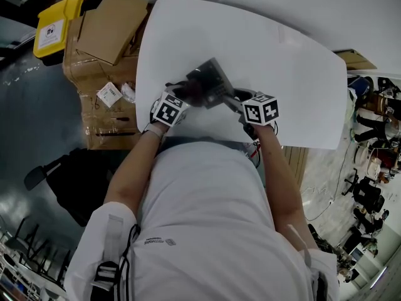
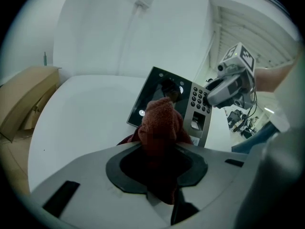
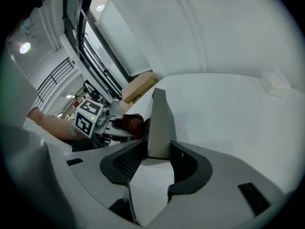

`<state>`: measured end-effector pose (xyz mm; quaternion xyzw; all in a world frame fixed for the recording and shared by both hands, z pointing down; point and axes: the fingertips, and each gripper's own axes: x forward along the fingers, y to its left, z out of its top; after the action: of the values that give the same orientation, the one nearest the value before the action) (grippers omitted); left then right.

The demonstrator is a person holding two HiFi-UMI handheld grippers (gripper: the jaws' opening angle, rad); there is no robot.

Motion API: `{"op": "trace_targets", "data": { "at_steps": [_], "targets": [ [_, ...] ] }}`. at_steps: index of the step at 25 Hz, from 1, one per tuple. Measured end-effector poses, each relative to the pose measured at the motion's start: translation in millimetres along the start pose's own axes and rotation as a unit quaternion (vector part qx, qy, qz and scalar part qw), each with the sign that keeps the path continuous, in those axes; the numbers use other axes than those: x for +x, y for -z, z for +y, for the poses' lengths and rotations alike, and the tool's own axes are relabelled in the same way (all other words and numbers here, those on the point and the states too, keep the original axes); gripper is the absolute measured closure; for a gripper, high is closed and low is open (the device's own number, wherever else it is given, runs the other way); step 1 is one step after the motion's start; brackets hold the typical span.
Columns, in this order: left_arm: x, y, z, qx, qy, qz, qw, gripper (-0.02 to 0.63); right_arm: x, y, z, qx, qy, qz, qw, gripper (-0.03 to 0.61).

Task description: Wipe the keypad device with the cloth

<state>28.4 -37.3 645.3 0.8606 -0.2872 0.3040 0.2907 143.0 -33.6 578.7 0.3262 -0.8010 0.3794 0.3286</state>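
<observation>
While fingers of right gripper point(image 3: 151, 162) clamp grey keypad device point(image 3: 159, 123) tilted, steadying it | left gripper point(image 2: 159, 144) fingers clenched on rust-red terry cloth point(image 2: 161, 123), ready for wiping

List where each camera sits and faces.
Head view: on the person's head, facing steeply down at the white table; shows white-shirted torso, both forearms, left gripper, right gripper.
Left gripper view: on the left gripper, facing along its jaws, shut on the dark red terry cloth, toward the flat grey keypad device; right gripper beyond.
Right gripper view: on the right gripper, facing along jaws clamping the keypad device's edge; left gripper and forearm visible.
Shared: both gripper views show keypad device, cloth, the opposite gripper.
</observation>
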Motion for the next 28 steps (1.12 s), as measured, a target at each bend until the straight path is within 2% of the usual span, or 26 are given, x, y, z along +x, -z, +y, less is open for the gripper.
{"op": "trace_targets", "data": {
  "at_steps": [4,7,11,14,16,18,20,24,28],
  "targets": [
    [-4.5,0.2,-4.6,-0.045,0.045,-0.008,0.9980,0.505,-0.9,-0.7,0.9,0.007,0.007,-0.004,1.000,0.405],
    [-14.5,-7.4,-13.8,-0.069,0.075,-0.017,0.9946,0.505,-6.8,-3.1,-0.7,0.037,0.001,-0.033,0.999,0.405],
    [-28.9,-35.0,-34.4,-0.059,0.104,-0.048,0.9917,0.505,-27.7,-14.4,-4.7,0.075,-0.002,-0.095,0.993,0.405],
    [-36.1,-64.6,-49.5,-0.055,0.127,-0.078,0.9873,0.505,-38.8,-20.1,-10.0,0.066,0.023,-0.121,0.990,0.407],
    [-37.3,-86.3,-59.4,-0.047,0.138,-0.096,0.9847,0.505,-42.3,-18.4,-14.4,0.050,0.044,-0.120,0.991,0.418],
    [-34.4,-103.1,-68.7,-0.036,0.148,-0.105,0.9827,0.505,-43.4,-13.8,-15.3,0.043,0.050,-0.112,0.991,0.487],
    [-27.3,-112.6,-75.4,-0.024,0.156,-0.103,0.9821,0.505,-42.8,-10.5,-14.3,0.044,0.046,-0.109,0.992,0.489],
    [-14.4,-114.9,-80.2,-0.012,0.161,-0.093,0.9824,0.505,-41.3,-5.7,-15.2,0.042,0.050,-0.103,0.993,0.515],
    [-10.7,-111.7,-77.3,-0.015,0.162,-0.091,0.9824,0.505,-42.4,-7.2,-15.8,0.010,0.073,-0.099,0.992,0.527]
  ]
}}
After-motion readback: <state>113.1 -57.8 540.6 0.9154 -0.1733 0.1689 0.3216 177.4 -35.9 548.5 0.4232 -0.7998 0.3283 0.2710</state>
